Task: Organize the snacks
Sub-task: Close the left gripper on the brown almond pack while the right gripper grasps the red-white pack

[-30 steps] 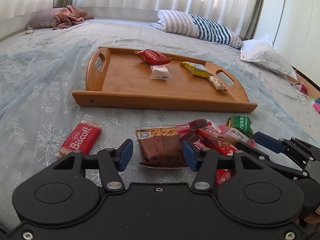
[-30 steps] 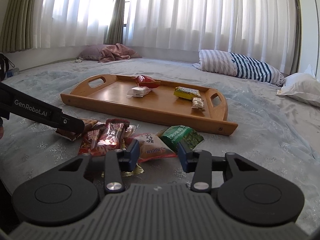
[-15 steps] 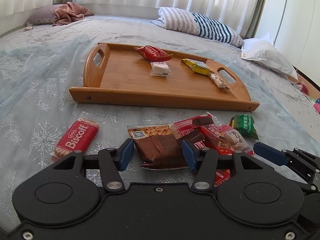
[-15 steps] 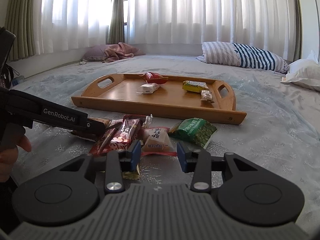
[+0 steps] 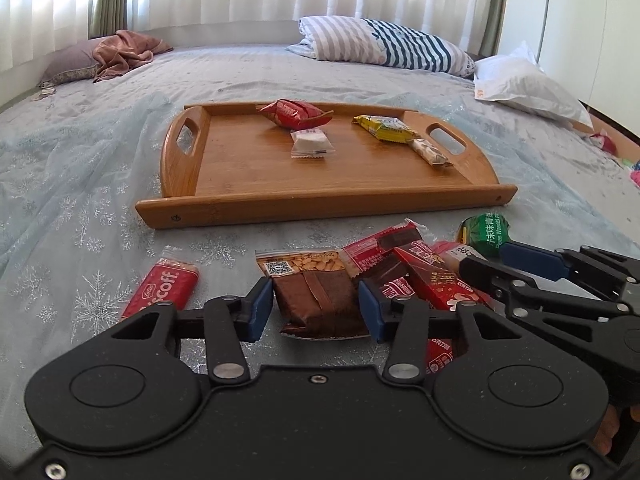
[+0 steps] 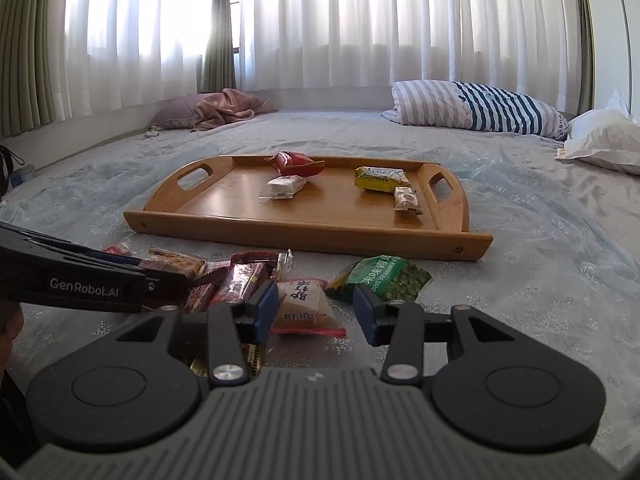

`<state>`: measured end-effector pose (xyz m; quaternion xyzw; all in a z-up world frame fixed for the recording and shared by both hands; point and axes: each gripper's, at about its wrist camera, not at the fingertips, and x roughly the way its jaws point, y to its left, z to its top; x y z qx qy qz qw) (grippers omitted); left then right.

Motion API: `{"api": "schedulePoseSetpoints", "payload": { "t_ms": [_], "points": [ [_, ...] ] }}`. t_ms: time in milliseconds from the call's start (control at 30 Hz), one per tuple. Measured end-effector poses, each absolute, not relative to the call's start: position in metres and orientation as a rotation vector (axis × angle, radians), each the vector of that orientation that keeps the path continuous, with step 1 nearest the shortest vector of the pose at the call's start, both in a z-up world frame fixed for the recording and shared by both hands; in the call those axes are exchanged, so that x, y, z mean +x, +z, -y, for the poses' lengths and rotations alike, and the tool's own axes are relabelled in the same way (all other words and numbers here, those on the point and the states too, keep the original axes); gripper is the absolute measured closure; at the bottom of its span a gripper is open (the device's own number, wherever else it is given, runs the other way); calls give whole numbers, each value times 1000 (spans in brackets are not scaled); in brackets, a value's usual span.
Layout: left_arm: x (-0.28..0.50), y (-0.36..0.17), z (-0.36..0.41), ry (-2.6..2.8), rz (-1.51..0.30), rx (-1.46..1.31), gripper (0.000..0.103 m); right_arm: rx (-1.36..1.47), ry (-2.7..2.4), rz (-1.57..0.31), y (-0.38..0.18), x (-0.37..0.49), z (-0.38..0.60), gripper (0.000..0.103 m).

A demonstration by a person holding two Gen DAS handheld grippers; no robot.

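Now tray (image 5: 320, 210) holds four snacks; tongs open.

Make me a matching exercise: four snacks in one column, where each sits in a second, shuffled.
1. Biscoff packet
2. Yellow bar
3. Brown cake pack
4. Green wasabi pea bag

A. On the wooden tray
B. Between the left gripper fingertips
C. On the bedsheet, left of the pile
D. On the bedsheet, just ahead of the right gripper

Pairs: 1-C, 2-A, 3-B, 4-D
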<state>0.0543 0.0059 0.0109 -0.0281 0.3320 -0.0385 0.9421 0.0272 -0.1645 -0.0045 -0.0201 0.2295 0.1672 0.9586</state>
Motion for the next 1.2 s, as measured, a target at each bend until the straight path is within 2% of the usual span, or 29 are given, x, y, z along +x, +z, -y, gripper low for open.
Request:
{"api": "schedulePoseSetpoints", "payload": {
  "t_ms": [67, 267, 600, 800, 900, 933, 1033, 1133, 1200],
  "points": [
    [55, 12, -5, -73, -680, -46, 59, -52, 333, -475, -5, 31, 161, 43],
    [54, 12, -3, -69, -679, -28, 61, -66, 343, -492, -7, 35, 153, 59],
    [60, 12, -11, -93, -694, -78, 66, -93, 342, -536, -11, 48, 146, 60],
    [59, 13, -13, -90, -692, -104, 67, -71, 327, -532, -13, 47, 147, 68],
    [56, 19, -14, -97, -679, -116, 77, -40, 315, -514, -10, 42, 150, 69],
    [55, 20, -14, -93, -674, -117, 83, -32, 310, -504, -8, 40, 152, 69],
    [55, 24, -16, -92, -667, -120, 89, -17, 279, -464, -1, 33, 157, 69],
    [56, 23, -16, -89, -667, -113, 88, -4, 267, -434, 7, 30, 162, 69],
    [56, 20, -13, -75, -679, -99, 81, -2, 257, -424, 10, 30, 164, 69]
  ]
}}
